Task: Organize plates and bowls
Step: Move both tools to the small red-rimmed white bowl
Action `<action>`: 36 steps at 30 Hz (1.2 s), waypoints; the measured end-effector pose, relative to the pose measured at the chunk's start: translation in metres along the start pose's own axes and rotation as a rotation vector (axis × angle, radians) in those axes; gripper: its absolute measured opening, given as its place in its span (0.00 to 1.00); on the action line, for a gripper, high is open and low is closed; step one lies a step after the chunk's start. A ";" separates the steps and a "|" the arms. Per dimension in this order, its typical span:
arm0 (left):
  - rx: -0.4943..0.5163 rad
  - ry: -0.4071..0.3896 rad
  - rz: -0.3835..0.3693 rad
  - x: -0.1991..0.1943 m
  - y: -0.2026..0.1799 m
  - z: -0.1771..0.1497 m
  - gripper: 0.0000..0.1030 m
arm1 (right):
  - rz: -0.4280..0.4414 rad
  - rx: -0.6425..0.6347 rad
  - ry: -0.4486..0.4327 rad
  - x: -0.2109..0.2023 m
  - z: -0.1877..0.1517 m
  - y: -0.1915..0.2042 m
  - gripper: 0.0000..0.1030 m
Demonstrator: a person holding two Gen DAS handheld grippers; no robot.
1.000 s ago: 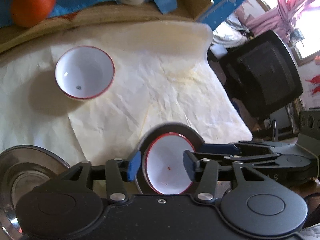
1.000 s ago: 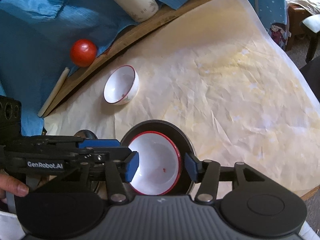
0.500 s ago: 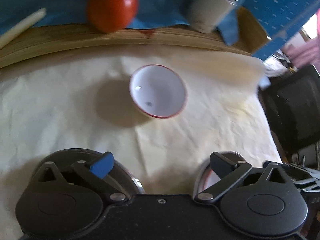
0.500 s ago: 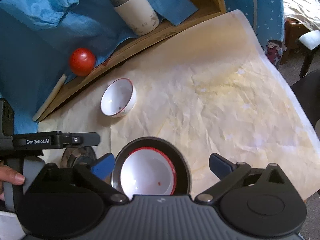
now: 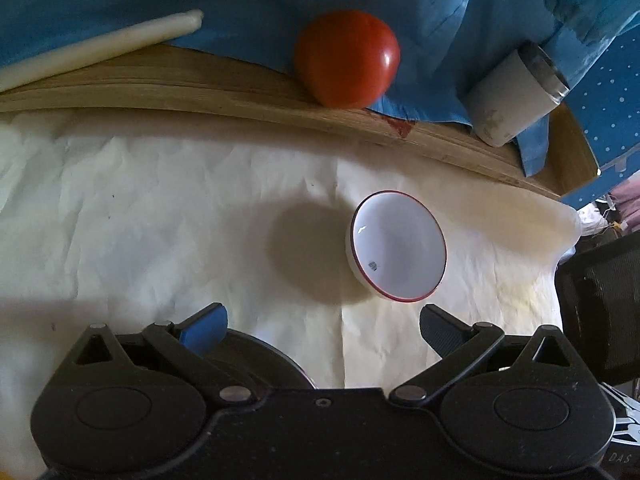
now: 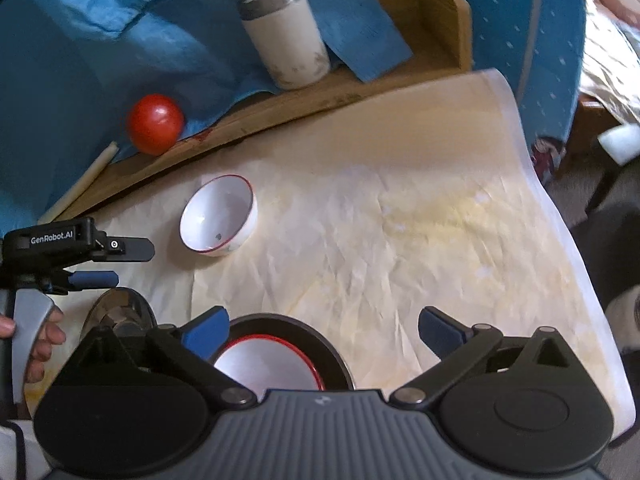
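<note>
A white bowl with a red rim [image 5: 398, 246] stands alone on the cream paper; it also shows in the right wrist view [image 6: 218, 216]. My left gripper [image 5: 322, 326] is open and empty, just short of that bowl, over a steel plate [image 5: 260, 356]. My right gripper [image 6: 322, 326] is open and empty above a second red-rimmed white bowl [image 6: 268, 364] that sits inside a dark bowl [image 6: 320, 344]. The left gripper [image 6: 100, 264] shows at the left of the right wrist view, above the steel plate [image 6: 120, 308].
A raised wooden board [image 6: 320, 92] with blue cloth runs along the back, holding a red tomato [image 5: 348, 58], a white tumbler [image 6: 286, 36] and a pale stick [image 5: 100, 50]. A black chair [image 5: 600, 304] stands off the table's right edge.
Both grippers opened and drew back from the nested bowl, which stays in the dark bowl. The left gripper swung left toward the lone bowl.
</note>
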State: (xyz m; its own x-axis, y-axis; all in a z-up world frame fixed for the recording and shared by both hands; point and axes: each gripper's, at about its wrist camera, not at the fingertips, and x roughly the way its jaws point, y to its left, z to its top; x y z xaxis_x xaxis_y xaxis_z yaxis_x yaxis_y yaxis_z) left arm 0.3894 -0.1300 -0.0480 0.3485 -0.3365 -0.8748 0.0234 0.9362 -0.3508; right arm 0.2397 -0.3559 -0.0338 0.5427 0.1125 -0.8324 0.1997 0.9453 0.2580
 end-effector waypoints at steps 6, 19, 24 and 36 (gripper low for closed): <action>-0.106 -0.025 -0.121 -0.001 0.013 0.004 0.99 | 0.016 -0.038 -0.043 0.001 0.006 0.008 1.00; 0.084 -0.106 0.161 0.021 -0.003 0.031 0.99 | -0.049 -0.214 -0.084 0.021 0.036 0.042 1.00; 0.091 -0.078 0.197 0.032 -0.006 0.043 0.99 | -0.078 -0.240 -0.090 0.042 0.052 0.056 1.00; 0.097 -0.058 0.188 0.048 -0.004 0.049 0.99 | -0.112 -0.173 -0.078 0.072 0.060 0.065 1.00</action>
State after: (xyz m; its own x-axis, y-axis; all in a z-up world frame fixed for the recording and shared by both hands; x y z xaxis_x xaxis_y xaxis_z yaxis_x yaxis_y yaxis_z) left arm 0.4519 -0.1446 -0.0724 0.4087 -0.1515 -0.9000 0.0422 0.9882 -0.1472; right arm 0.3409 -0.3052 -0.0479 0.5877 -0.0138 -0.8090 0.1227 0.9898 0.0723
